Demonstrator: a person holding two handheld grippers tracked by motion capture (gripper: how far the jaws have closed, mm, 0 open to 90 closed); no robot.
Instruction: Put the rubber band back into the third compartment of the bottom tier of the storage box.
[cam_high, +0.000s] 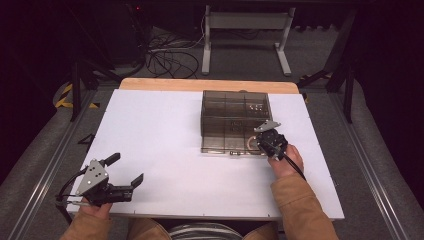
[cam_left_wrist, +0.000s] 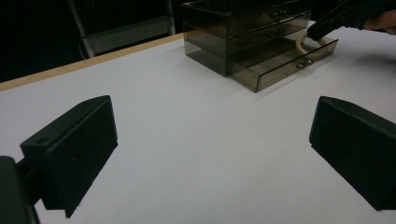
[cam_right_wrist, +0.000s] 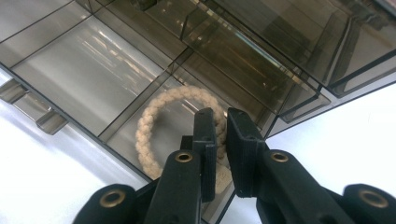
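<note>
At the near left corner of the white table (cam_high: 165, 150), the left gripper (cam_high: 127, 172) rests low in the person's hand with its jaws spread wide, nothing between them but bare tabletop. Farther in and to the right, the right gripper (cam_high: 261, 141) reaches into the pulled-out bottom drawer (cam_left_wrist: 285, 63) of a smoky clear drawer unit (cam_high: 235, 112); its jaws are drawn close, pinching the near side of a cream braided rope ring (cam_right_wrist: 161, 128) that sits in the drawer's right-hand compartment. Past the table's wooden far edge (cam_high: 207, 84) lie a dark floor, tangled cables (cam_high: 170, 57) and a white metal stand (cam_high: 247, 30).
</note>
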